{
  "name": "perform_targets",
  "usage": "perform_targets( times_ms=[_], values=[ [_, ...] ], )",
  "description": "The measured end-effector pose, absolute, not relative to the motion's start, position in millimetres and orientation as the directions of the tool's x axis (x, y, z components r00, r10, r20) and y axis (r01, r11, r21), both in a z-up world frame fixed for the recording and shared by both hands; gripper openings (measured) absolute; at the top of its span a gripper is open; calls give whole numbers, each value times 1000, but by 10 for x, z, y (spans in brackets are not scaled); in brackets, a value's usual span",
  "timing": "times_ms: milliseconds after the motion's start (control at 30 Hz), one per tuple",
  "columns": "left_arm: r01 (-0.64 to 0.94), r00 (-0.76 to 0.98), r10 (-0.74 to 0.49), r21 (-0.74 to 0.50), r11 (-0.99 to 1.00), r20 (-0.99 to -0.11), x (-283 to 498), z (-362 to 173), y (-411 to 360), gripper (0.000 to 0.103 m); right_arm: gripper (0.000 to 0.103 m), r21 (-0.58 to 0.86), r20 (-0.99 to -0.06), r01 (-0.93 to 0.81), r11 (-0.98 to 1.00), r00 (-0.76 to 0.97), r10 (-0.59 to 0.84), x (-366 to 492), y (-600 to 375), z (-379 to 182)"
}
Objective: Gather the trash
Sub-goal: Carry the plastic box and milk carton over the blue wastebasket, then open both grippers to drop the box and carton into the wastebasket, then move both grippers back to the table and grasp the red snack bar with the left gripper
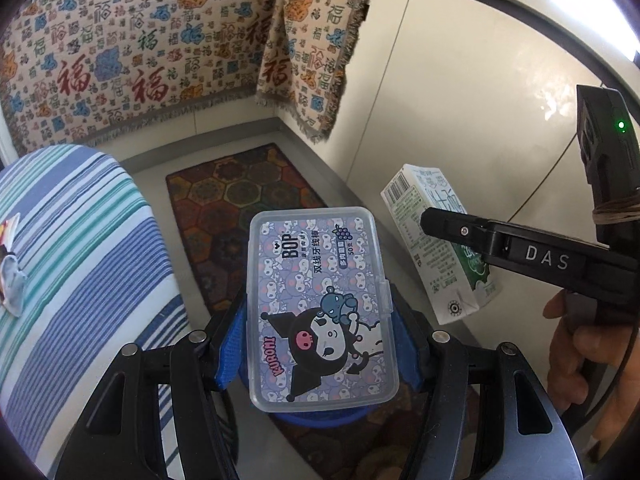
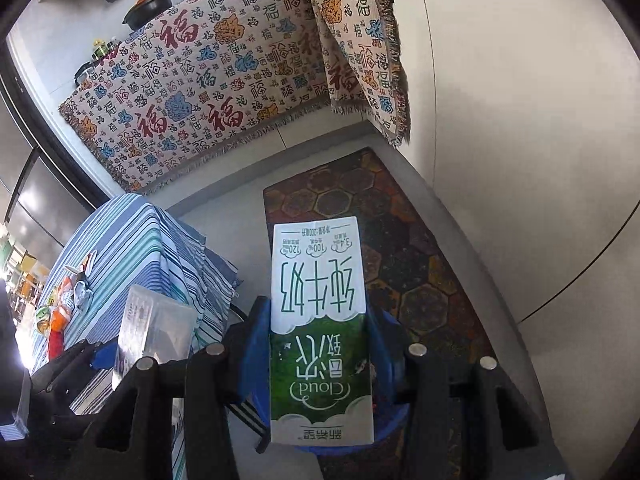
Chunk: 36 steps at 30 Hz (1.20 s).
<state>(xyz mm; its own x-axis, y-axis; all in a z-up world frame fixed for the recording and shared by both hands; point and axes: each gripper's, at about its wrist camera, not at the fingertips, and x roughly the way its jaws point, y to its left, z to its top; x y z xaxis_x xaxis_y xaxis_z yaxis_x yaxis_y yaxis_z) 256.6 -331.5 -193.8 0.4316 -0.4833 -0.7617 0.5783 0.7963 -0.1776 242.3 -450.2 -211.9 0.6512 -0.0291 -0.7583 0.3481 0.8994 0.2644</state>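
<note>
Carrying two pieces of trash at once, I judge this to be the transport step, with both loads due for a bin. My left gripper [image 1: 316, 340] is clamped by its blue pads on a clear, flat plastic floss-pick box with a purple cartoon label [image 1: 316, 304], held out over the dark hexagon-patterned floor mat [image 1: 224, 216]. My right gripper [image 2: 316, 360] is closed on a green-and-white paper milk carton [image 2: 320, 320], pinched at its green end with the white end pointing forward; in the left view the same carton hangs just right of the box, clear of it.

Under both loads I see a blue rounded rim [image 1: 320, 418], which I take for the bin, though most of it is hidden. The striped blue-and-white cloth-covered table [image 1: 80, 260] stands to the left, with more wrappers [image 2: 66, 300] on it.

Next, I think, each load needs centring over that rim before I open the jaws, one at a time so the carton and box do not collide.
</note>
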Motion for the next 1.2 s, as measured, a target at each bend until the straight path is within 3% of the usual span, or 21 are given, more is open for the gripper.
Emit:
perform_targets(
  times_ms=[533,567,633,700,967,1200],
  values=[
    [621,384,-501,-184,762,-776,2637,-2180,-3551,65,49,324,-747,368,872,665,-3,2508,-4603,-2194],
    [626,381,-504,-185,758,-775,2635,-2195,-3560,65,53,328,-746,367,871,666,1,2524,-4597,-2190],
    [629,379,-504,-184,755,-776,2643,-2213,-3578,84,64,341,-737,371,863,676,1,2514,-4609,-2169],
    [625,398,-511,-183,759,-762,2644,-2186,-3556,90,64,351,-723,369,861,690,0,2493,-4617,-2116],
    [619,452,-548,-195,761,-704,2450,-1763,-3249,95,66,284,-667,354,891,741,-82,2371,-4559,-1827],
    [557,541,-460,-110,823,-704,2128,-1610,-2546,98,70,208,-658,289,934,748,-85,2421,-4207,-1723]
  ],
)
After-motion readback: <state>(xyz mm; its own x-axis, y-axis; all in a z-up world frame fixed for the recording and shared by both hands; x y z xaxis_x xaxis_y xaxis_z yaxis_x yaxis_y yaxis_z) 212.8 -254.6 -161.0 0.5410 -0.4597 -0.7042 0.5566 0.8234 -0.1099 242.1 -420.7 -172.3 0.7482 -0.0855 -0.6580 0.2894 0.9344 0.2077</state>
